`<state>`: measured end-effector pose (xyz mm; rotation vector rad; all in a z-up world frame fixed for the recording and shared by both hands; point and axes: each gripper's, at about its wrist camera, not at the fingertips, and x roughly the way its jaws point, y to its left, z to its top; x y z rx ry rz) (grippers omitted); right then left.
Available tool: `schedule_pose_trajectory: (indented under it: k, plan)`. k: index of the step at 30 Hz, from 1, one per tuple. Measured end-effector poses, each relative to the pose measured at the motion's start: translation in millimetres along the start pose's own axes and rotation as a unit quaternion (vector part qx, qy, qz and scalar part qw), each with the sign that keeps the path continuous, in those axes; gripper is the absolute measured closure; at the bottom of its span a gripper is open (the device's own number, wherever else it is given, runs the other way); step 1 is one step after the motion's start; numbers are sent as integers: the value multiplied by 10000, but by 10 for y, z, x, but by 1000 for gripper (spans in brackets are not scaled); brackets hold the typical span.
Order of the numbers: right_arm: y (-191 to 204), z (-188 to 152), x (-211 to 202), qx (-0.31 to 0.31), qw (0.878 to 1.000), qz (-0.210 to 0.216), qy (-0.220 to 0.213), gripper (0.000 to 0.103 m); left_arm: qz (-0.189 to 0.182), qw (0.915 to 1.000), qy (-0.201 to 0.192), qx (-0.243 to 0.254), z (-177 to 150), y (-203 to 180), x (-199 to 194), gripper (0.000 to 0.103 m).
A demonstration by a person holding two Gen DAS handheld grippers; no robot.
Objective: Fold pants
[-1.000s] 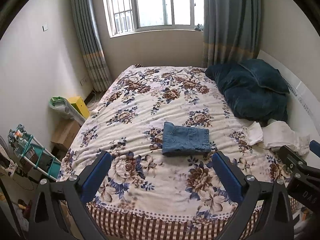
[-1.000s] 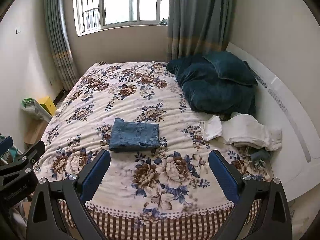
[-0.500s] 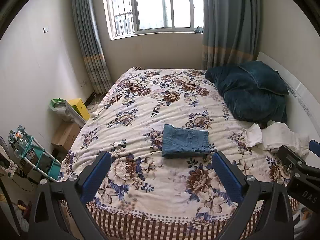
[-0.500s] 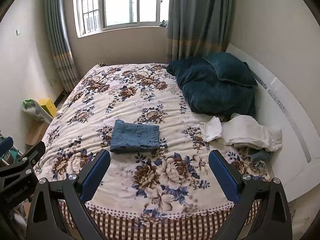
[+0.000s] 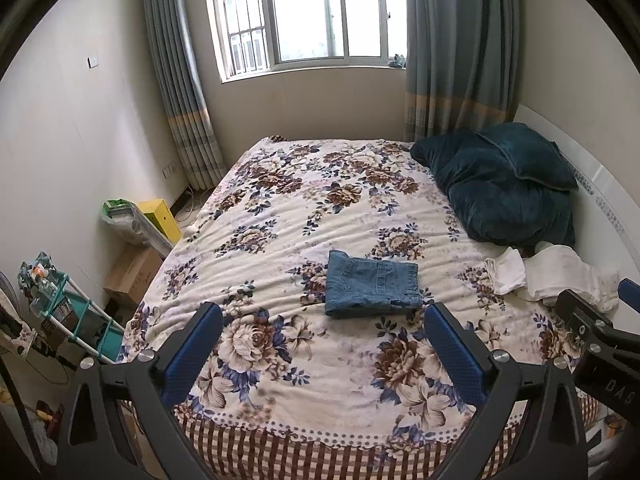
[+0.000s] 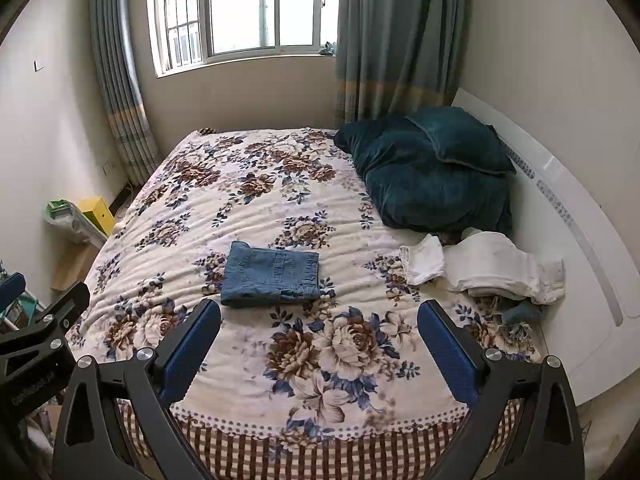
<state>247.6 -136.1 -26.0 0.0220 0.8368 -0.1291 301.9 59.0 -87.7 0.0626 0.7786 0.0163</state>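
A pair of blue denim pants lies folded into a neat rectangle in the middle of the floral bedspread; it also shows in the right wrist view. My left gripper is open and empty, held back over the bed's near edge, apart from the pants. My right gripper is open and empty, likewise back from the pants. Each gripper's body shows at the edge of the other's view.
White clothes lie crumpled at the right by dark teal pillows and a white headboard. A yellow box, a cardboard box and a teal rack stand left of the bed.
Both grippers have drawn back and risen slightly, so the bed and folded pants look a little farther away. Both stay open and empty.
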Motion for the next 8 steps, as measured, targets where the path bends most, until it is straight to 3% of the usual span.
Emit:
schedule_pose_trajectory:
  k: [8]
  plan:
    - [4,4,-9,-22,10000,-18,-27,2,24,9998,-194,-8,11,11,-79,0]
